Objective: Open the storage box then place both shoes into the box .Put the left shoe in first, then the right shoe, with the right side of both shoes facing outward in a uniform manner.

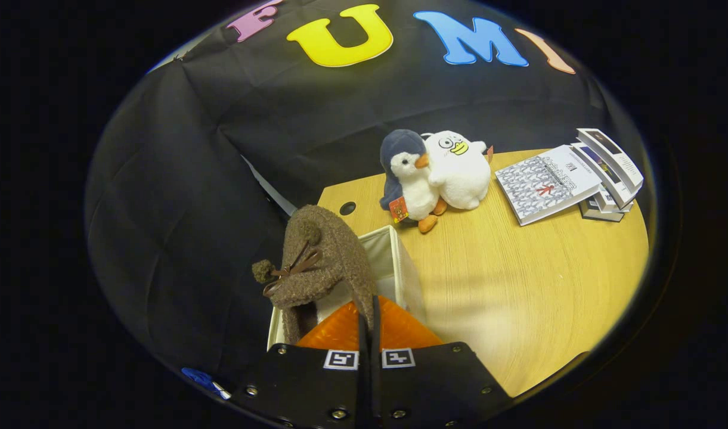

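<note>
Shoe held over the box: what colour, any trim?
Brown fuzzy shoe, darker bow with pompoms, pinched by the shut fingers; gripper view shows it best.

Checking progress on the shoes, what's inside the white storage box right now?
A brown fuzzy shoe hangs over the open storage box, its lower part dipping inside, pinched by the tool. Pale lining shows at the far wall. The shoe and tool cover the box floor, so any other shoe is hidden.

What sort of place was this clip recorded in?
Most likely a staged recording booth, not a real home: a black cloth wall drapes behind a wooden table set with two plush toys and books. The claw, shut on a brown shoe, is over a box.
</note>
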A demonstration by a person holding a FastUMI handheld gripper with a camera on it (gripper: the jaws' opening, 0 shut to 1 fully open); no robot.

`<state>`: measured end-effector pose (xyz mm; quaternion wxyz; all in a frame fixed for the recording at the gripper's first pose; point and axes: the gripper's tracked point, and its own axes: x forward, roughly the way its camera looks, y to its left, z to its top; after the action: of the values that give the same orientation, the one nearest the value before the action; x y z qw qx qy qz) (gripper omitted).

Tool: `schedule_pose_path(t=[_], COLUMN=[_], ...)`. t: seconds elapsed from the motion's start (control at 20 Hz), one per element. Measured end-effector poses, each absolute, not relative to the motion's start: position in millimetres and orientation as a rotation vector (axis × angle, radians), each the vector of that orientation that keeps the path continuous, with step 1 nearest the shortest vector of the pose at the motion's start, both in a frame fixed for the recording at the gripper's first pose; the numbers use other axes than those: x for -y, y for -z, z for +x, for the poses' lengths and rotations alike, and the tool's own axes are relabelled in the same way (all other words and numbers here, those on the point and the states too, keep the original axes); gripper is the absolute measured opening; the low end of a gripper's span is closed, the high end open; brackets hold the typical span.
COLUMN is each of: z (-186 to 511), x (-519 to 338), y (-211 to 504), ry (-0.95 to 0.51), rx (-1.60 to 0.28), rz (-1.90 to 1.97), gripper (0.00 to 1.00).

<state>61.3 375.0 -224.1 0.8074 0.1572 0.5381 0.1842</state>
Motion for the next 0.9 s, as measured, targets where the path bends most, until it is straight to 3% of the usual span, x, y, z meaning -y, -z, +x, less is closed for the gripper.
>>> schedule_pose_path(t=[0.35, 0.45, 0.65, 0.7, 0.9], z=[41, 38, 45, 48, 54], x=[-373, -376, -367, -364, -353], y=[246, 245, 226, 220, 186], ry=[-0.379, -0.400, -0.437, -0.445, -0.506], rx=[-1.184, -1.178, -1.100, -1.070, -0.913], rz=[0.299, 0.315, 0.278, 0.255, 0.179], gripper=[0.01, 0.07, 0.84, 0.99, 0.98])
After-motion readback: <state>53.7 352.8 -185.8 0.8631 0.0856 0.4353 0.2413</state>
